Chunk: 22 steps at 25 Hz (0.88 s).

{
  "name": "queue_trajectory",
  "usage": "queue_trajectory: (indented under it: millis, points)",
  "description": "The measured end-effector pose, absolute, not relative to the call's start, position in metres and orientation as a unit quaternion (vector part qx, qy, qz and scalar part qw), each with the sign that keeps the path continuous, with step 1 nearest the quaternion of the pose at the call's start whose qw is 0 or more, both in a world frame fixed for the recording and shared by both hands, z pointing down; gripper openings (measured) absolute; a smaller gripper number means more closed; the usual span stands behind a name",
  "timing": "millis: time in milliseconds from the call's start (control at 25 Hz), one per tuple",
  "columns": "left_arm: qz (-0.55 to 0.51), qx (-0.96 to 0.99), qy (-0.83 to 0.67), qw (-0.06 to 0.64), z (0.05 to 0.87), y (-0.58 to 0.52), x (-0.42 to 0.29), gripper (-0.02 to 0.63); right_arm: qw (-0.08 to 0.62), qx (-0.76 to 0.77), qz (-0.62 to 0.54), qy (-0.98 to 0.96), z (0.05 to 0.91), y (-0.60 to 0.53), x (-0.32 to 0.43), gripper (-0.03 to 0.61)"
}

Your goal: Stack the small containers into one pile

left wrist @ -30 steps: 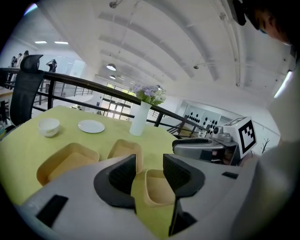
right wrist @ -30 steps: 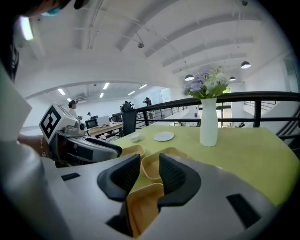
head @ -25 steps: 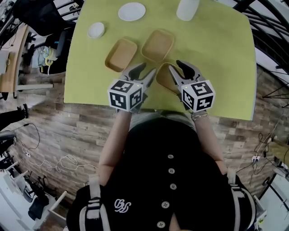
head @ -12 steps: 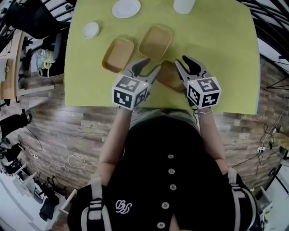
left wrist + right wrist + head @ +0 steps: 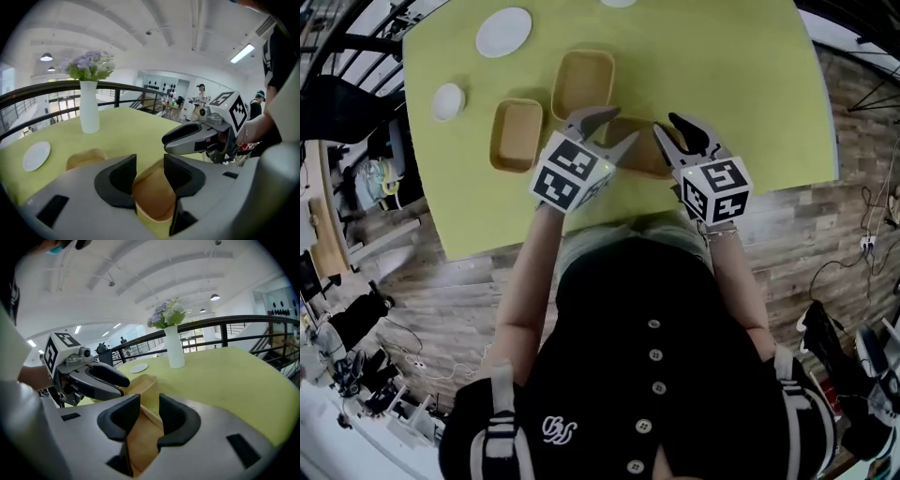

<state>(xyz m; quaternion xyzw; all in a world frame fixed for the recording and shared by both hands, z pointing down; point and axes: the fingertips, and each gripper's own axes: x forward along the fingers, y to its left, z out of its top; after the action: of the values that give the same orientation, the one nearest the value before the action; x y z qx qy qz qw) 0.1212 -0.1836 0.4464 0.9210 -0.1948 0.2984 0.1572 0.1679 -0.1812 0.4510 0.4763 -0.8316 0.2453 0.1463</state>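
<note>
On the yellow-green worktop lie three shallow tan containers, all open side up and none stacked. The nearest container sits close to the worktop's near edge, between the two grippers. A second container lies to its left, and a third container lies further back.

The left gripper reaches the nearest container from the left. Its jaws have just been opening and stand well apart, with that container's end in the gap and no pad clearly pressing on it. The right gripper comes in from the right. Its jaws are parted by a narrower gap and straddle the container's wall, one jaw inside the rim and one outside. No squeeze on the wall can be seen.

Further back are a large white plate, a small white plate and a white vase of purple flowers.

No print shows on the containers. Each gripper's cube bears black-and-white square markers. The person's black shirt carries a white script monogram too curled to read surely.
</note>
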Motion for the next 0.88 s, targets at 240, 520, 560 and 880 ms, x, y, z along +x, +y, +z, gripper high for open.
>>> queue_trajectory:
  millis: [240, 520, 560, 880]
  points:
    - [0.336, 0.928, -0.119, 0.111, 0.46, -0.182, 0.148, 0.184, 0.138, 0.513, 0.264, -0.805, 0.461, -0.172, 0.187, 0.12]
    - [0.425, 0.905, -0.016, 0.03, 0.497, -0.171, 0.162, 0.156, 0.132, 0.549, 0.288, -0.774, 0.476, -0.151, 0.207, 0.118]
    - [0.435, 0.9, -0.004, 0.02, 0.503, -0.17, 0.164, 0.156, 0.13, 0.552, 0.292, -0.77, 0.479, -0.15, 0.209, 0.118]
    - [0.487, 0.871, 0.044, -0.042, 0.532, -0.176, 0.173, 0.152, 0.125, 0.559, 0.314, -0.757, 0.493, -0.137, 0.212, 0.117]
